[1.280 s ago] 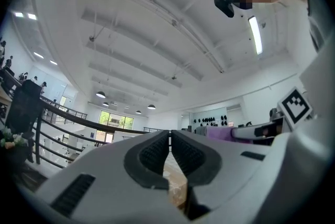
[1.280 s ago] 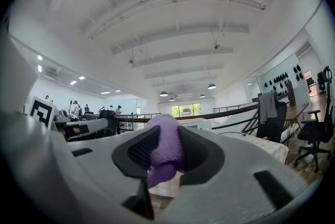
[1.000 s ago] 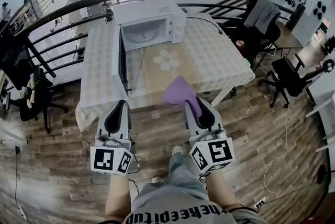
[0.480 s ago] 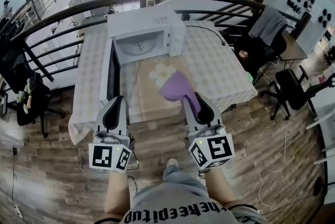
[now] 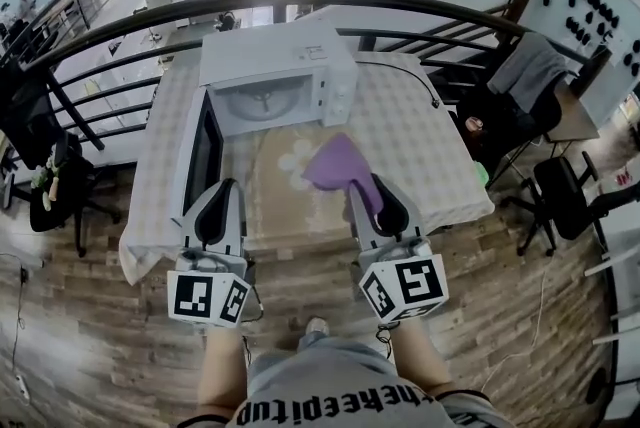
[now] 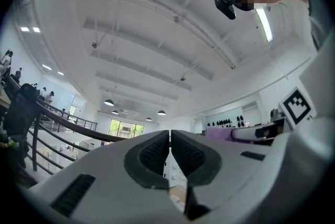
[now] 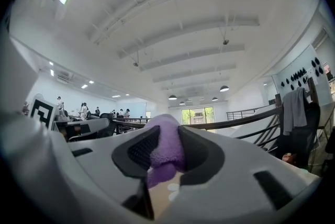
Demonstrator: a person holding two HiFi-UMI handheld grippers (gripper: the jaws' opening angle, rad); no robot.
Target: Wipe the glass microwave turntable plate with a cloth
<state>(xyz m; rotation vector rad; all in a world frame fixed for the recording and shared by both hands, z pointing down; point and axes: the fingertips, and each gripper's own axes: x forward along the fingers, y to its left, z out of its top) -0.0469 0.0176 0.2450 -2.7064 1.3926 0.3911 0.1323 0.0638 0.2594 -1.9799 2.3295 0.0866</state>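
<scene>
A white microwave (image 5: 290, 66) stands at the back of a checked table (image 5: 420, 151), and its door (image 5: 203, 156) hangs open to the left. The glass turntable plate (image 5: 262, 102) lies inside the cavity. My right gripper (image 5: 362, 191) is shut on a purple cloth (image 5: 338, 161), held above the table's front part; the cloth (image 7: 166, 149) bulges between the pads in the right gripper view. My left gripper (image 5: 222, 191) is shut on nothing, in front of the open door. Both grippers point up and away, well short of the microwave.
A dark curved railing (image 5: 400, 1) runs behind the table. Office chairs stand to the right (image 5: 520, 96) and to the left (image 5: 55, 181). A flower-print mat (image 5: 295, 161) lies on the tablecloth in front of the microwave. Wooden floor surrounds the table.
The table and microwave have come nearer in the head view. Both grippers keep their pose, and the cloth stays in the right one.
</scene>
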